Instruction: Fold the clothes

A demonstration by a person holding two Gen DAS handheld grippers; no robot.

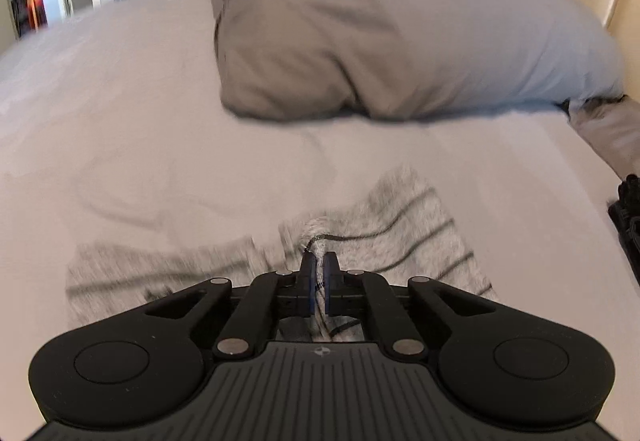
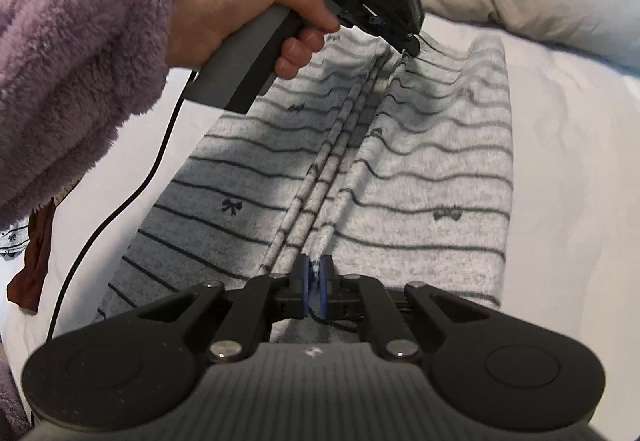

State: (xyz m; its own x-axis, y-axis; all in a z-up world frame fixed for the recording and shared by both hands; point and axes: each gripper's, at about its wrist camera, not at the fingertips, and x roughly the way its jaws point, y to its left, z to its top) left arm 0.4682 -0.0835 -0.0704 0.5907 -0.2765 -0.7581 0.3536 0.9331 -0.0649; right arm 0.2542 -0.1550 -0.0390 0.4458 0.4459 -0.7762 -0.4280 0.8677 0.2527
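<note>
Setting: pale grey bedsheet (image 2: pixel 568 161) on a bed, with a plump grey pillow (image 1: pixel 380 29) at the headboard end.

Garment: grey knitted garment with thin dark stripes and small bows (image 2: pixel 420 177) lies spread on the sheet, a raised ridge running down its middle between my two grippers.

Left gripper (image 1: pixel 319 273): jaws closed on the far end of that ridge, pinching fabric.

Right gripper (image 2: pixel 317 281): jaws closed on the near end likewise.

Why held so: I judge the taut ridge marks a lengthwise fold line.

Pose: my left hand (image 2: pixel 256 17), in a fuzzy purple sleeve (image 2: pixel 80 61), angles its handle down toward the cloth.
</note>
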